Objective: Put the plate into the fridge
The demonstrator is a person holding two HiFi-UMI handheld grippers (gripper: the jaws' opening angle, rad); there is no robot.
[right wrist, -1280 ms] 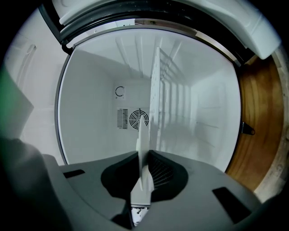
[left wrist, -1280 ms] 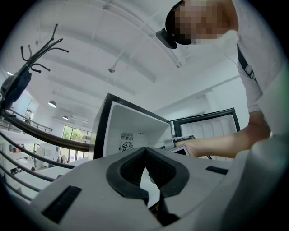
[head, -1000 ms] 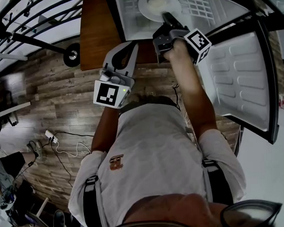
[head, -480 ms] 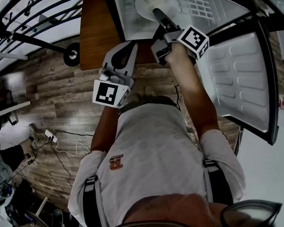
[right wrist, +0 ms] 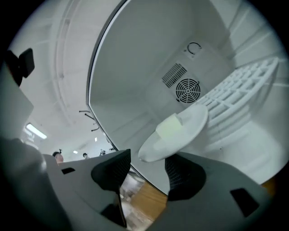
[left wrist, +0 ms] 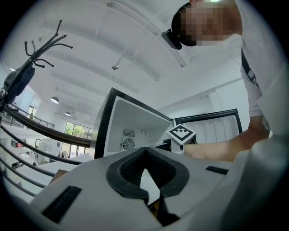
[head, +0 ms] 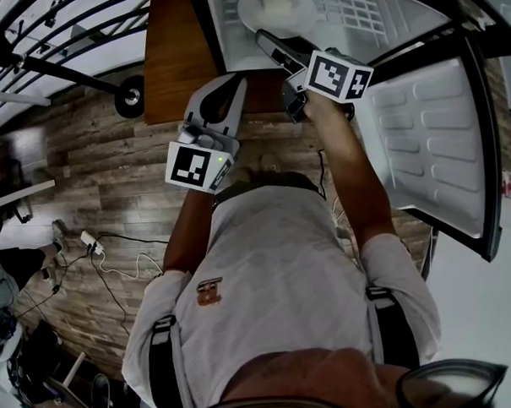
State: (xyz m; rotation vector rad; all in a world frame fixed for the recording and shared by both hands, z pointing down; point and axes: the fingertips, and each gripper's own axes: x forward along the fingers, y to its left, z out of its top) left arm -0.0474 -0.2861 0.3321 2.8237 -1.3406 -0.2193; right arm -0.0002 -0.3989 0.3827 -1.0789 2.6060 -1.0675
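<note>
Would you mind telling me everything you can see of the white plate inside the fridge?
The plate is round, white and smooth, and looks like ceramic or plastic, with a shallow raised rim. A pale yellowish block sits on it near the middle. The plate lies inside the open fridge, on its white interior beside the grid shelf. The right gripper is just in front of its near edge. The gripper's jaws have just been opening and stand apart, not gripping the plate.
</note>
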